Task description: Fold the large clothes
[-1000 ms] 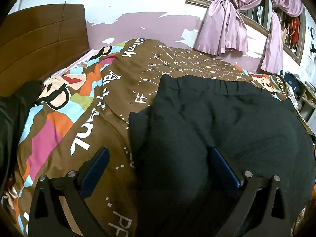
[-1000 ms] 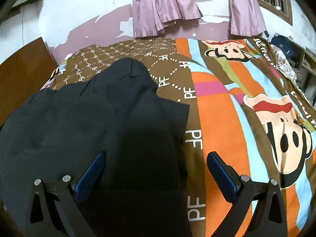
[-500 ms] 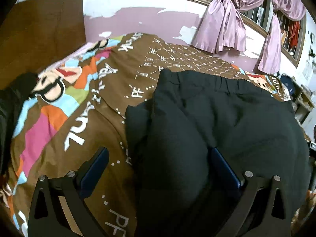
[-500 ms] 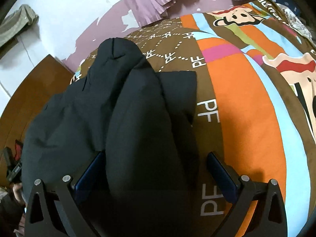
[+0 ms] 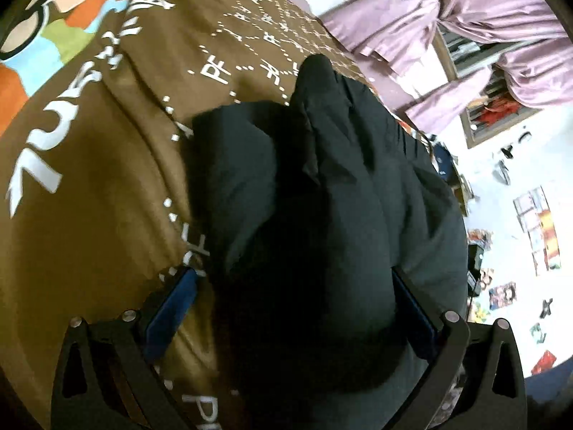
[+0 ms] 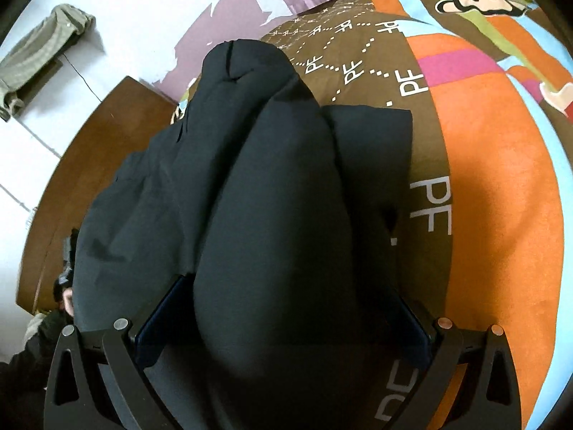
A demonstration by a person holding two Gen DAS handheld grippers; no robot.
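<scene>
A large black garment (image 5: 340, 179) lies on a bed with a brown cartoon-print bedspread (image 5: 89, 179). It bulges up in thick folds. My left gripper (image 5: 292, 276) is open, and a dark hump of the garment fills the wide gap between its blue-padded fingers (image 5: 172, 304). In the right wrist view the same black garment (image 6: 272, 179) rises in a tall ridge. My right gripper (image 6: 290, 286) is open too, its fingers (image 6: 157, 322) straddling that ridge. The fabric hides the inner faces of both grippers' right fingers. One flat layer (image 6: 376, 136) stays on the bedspread (image 6: 501, 179).
A wooden headboard (image 6: 89, 136) runs along the bed's left side in the right wrist view. A grey-green cloth (image 6: 46, 43) hangs on the white wall. Purple curtains (image 5: 429, 25) frame a window beyond the bed. Posters (image 5: 537, 222) and clutter line the far wall.
Both grippers have pushed forward and tilted inward, bunching the flat black garment into a raised hump between their fingers. Finger spacing has stayed wide.
</scene>
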